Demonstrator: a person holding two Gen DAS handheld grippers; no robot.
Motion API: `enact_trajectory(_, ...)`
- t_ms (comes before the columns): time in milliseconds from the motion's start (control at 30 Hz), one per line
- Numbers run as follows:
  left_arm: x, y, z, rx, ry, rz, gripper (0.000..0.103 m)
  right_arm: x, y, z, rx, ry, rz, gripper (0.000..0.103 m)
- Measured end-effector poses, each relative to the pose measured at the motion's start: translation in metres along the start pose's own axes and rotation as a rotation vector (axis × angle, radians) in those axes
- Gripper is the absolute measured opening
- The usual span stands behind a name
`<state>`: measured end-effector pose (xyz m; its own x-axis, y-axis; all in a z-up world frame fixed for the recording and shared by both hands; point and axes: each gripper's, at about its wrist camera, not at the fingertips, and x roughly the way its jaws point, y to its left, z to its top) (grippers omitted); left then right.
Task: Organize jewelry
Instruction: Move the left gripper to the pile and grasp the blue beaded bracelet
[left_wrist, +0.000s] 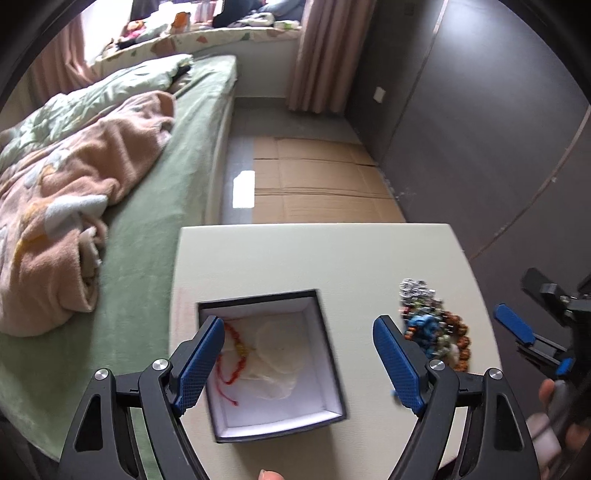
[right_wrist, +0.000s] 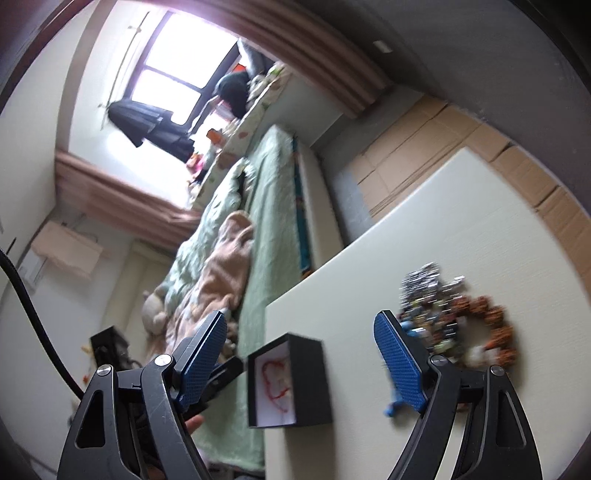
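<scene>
The tangled heap of coloured bead bracelets (left_wrist: 436, 325) lies on the cream worktop (left_wrist: 332, 258), at about one o'clock from my left claw (left_wrist: 299, 363) and just past its right finger. My right claw (right_wrist: 301, 360) sees the heap at one to two o'clock and seems the nearer. Both claws are spread wide, holding nothing. The square black box with white lining (left_wrist: 273, 362) sits at nine o'clock from the heap, already holding a red cord bracelet (left_wrist: 229, 354).

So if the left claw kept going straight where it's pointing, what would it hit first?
Probably the open black square box with white lining, between the open left claw fingers; depth is uncertain.
</scene>
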<state>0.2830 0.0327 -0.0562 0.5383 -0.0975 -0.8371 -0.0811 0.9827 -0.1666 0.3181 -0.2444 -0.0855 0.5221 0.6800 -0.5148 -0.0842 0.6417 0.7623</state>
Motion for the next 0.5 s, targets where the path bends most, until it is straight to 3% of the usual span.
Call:
enact_trajectory(167,-0.002,-0.025,-0.003,0.048,-0.007,-0.022,0.083,-0.017,-0.022,0.006,0.038,-0.014,-0.087,0.083)
enact_trajectory(500,0.015,-0.07,-0.009,0.121,0.022,-0.092,0.08,-0.036,-0.055,0.01,0.112,-0.01,-0.137,0.082)
